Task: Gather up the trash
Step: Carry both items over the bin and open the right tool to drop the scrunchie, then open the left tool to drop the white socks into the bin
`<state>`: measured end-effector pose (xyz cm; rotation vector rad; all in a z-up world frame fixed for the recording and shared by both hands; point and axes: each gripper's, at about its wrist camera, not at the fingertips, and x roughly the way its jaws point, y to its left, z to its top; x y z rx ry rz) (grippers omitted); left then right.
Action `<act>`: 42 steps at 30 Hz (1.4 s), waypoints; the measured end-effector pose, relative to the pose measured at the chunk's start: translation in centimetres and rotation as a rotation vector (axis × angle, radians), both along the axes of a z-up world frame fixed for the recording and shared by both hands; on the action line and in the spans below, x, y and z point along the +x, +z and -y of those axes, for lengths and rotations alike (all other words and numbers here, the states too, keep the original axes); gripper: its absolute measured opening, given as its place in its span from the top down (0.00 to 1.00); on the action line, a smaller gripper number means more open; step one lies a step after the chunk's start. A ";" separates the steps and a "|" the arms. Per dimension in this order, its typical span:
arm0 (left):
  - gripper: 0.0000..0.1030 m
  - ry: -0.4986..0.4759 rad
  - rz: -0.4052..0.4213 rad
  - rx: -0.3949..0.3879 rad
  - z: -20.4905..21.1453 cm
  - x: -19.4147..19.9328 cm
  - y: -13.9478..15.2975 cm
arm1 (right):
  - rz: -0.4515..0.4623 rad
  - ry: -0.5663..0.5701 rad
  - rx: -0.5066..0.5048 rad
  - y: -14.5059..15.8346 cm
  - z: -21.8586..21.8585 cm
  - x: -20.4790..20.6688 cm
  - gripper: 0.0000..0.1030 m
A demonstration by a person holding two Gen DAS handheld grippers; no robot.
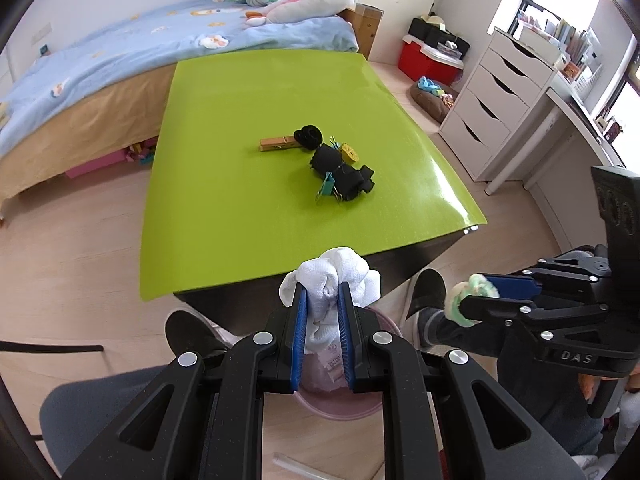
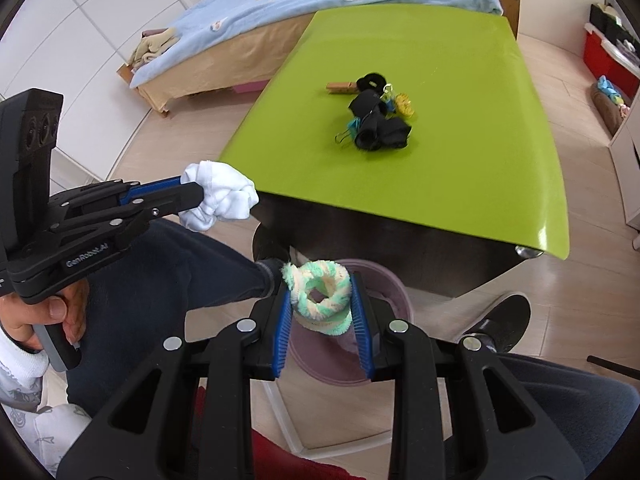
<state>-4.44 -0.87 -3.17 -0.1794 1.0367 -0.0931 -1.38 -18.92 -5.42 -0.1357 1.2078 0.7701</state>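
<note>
Two pieces are lifted: our left tongs (image 1: 322,312) grip a white cloth (image 1: 332,276), right tongs (image 2: 322,308) a scrunchie (image 2: 320,296), over the bin (image 2: 392,292); a pile (image 1: 340,168) remains on the table (image 1: 240,200).

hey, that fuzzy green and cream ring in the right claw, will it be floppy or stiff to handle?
Probably soft: the fuzzy ring bends between the right claw pads. Likely light, since its fluffy pile looks airy. It should grip well rather than slip.
</note>
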 end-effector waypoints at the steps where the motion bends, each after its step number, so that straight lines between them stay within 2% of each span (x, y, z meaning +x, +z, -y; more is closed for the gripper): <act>1: 0.86 -0.002 0.000 -0.002 0.0 -0.3 0.0 | -0.007 0.002 0.003 -0.2 0.0 -0.1 0.73; 3: 0.86 -0.007 -0.003 -0.003 0.0 -0.7 0.0 | -0.021 0.009 -0.001 -0.6 -0.2 -0.2 0.70; 5: 0.86 -0.011 -0.006 -0.006 0.1 -1.0 -0.1 | -0.017 0.003 -0.007 -0.6 -0.3 -0.2 0.53; 6: 0.86 -0.014 -0.008 -0.007 0.2 -1.1 -0.1 | -0.011 -0.008 -0.006 -0.5 -0.2 -0.1 0.36; 7: 0.86 -0.017 -0.009 -0.008 0.2 -1.2 -0.1 | -0.008 -0.022 -0.003 -0.5 -0.1 0.0 0.26; 9: 0.86 -0.027 -0.012 -0.008 0.4 -1.2 -0.2 | 0.002 -0.042 -0.004 -0.3 0.2 0.1 0.16; 13: 0.86 -0.058 -0.017 -0.005 1.3 -1.0 -0.2 | 0.027 -0.081 0.001 0.4 1.2 0.7 0.11; 20: 0.86 -0.122 -0.031 -0.003 3.3 -1.1 -0.6 | 0.066 -0.156 0.002 1.5 3.1 1.5 0.09; 24: 0.81 -0.162 -0.045 -0.002 4.3 -1.1 -0.7 | 0.082 -0.197 0.012 2.0 4.4 1.8 0.09; 27: 0.66 -0.170 -0.058 0.001 4.8 -1.0 -0.9 | 0.087 -0.215 0.019 2.2 5.1 2.2 0.09; 29: 0.46 -0.154 -0.066 0.012 4.9 -0.7 -1.1 | 0.090 -0.222 0.022 2.3 5.4 2.2 0.09; 30: 0.44 -0.145 -0.069 0.009 4.8 -0.6 -1.2 | 0.092 -0.223 0.023 2.4 5.5 2.3 0.08; 32: 0.28 -0.127 -0.070 0.015 4.6 -0.5 -1.3 | 0.094 -0.225 0.025 2.4 5.6 2.3 0.08; 34: 0.16 -0.111 -0.057 0.016 4.3 -0.6 -1.2 | 0.098 -0.226 0.025 2.3 5.7 2.3 0.07; 36: 0.14 -0.097 -0.060 0.026 4.0 -0.5 -1.3 | 0.098 -0.225 0.029 2.3 5.7 2.2 0.05; 37: 0.07 -0.085 -0.057 0.025 3.8 -0.5 -1.3 | 0.099 -0.223 0.030 2.3 5.6 2.2 0.05; 42: 0.07 -0.033 -0.045 0.020 2.5 -0.4 -1.1 | 0.106 -0.208 0.030 2.2 5.2 2.0 0.03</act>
